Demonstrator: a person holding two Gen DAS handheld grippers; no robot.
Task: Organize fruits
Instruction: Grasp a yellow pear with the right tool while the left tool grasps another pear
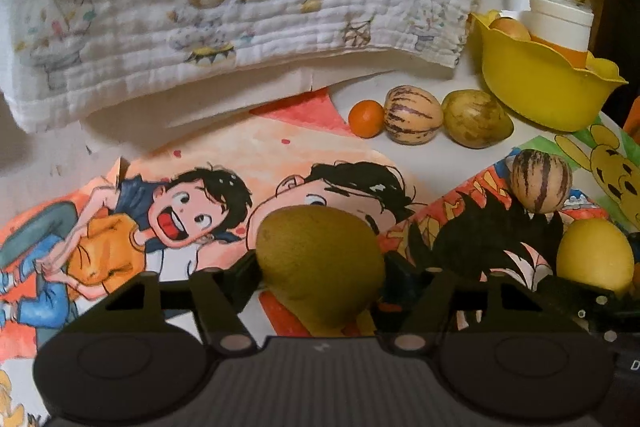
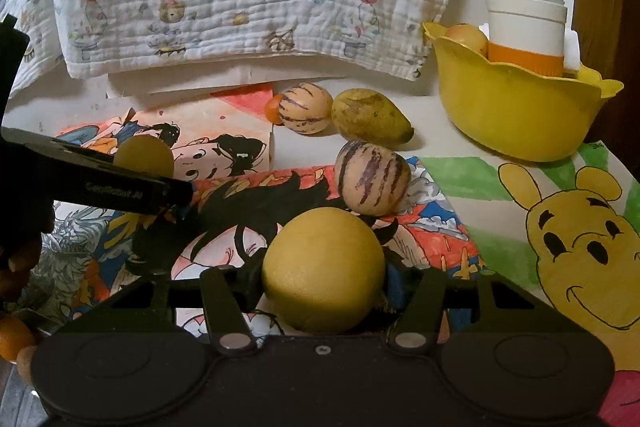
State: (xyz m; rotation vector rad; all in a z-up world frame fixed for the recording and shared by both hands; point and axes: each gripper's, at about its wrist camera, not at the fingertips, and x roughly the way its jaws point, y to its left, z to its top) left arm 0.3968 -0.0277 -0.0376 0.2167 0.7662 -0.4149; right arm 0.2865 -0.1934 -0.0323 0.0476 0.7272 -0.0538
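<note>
Clamping fruit: left hand-held gripper (image 1: 320, 267) pear (image 1: 320, 263), right hand-held gripper (image 2: 322, 273) lemon (image 2: 322, 269).

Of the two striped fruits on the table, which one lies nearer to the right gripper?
The striped fruit lying alone on the colourful drawing, just behind the yellow fruit in the right gripper. The other striped fruit sits farther back, between a small orange and a mango.

Light was dim and warm, colours muddy. Both fisheye views bent hard at the edges, corners vignetted black. Soft focus, slight grain; faint shadows beneath the quilt (image 1: 240, 7).
</note>
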